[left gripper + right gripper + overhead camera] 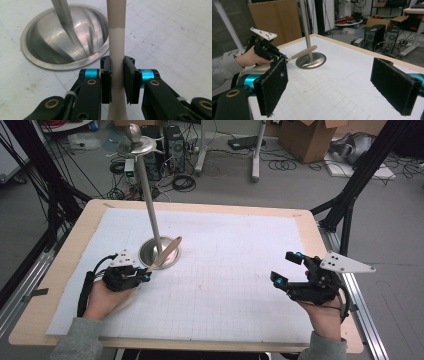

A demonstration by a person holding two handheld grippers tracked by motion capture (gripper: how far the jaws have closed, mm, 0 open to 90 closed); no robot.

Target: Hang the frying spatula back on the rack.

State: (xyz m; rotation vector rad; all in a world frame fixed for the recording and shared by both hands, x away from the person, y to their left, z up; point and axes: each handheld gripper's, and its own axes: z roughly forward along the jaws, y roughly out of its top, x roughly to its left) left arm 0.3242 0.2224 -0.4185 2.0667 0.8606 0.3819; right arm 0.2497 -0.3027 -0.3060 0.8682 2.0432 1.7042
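High view: left gripper [148, 276] clamping spoon [166, 252].

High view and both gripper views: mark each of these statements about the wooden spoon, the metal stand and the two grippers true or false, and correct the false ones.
1. The left gripper is shut on the handle of the wooden spoon. True.
2. The right gripper holds the metal stand. False: its jaws stand wide apart with nothing between them, well away from the stand.
3. The spoon's far end lies over the stand's round base. True.
4. The stand has tipped over on the table. False: its pole rises upright from the base.
5. The white gridded mat covers most of the tabletop. True.
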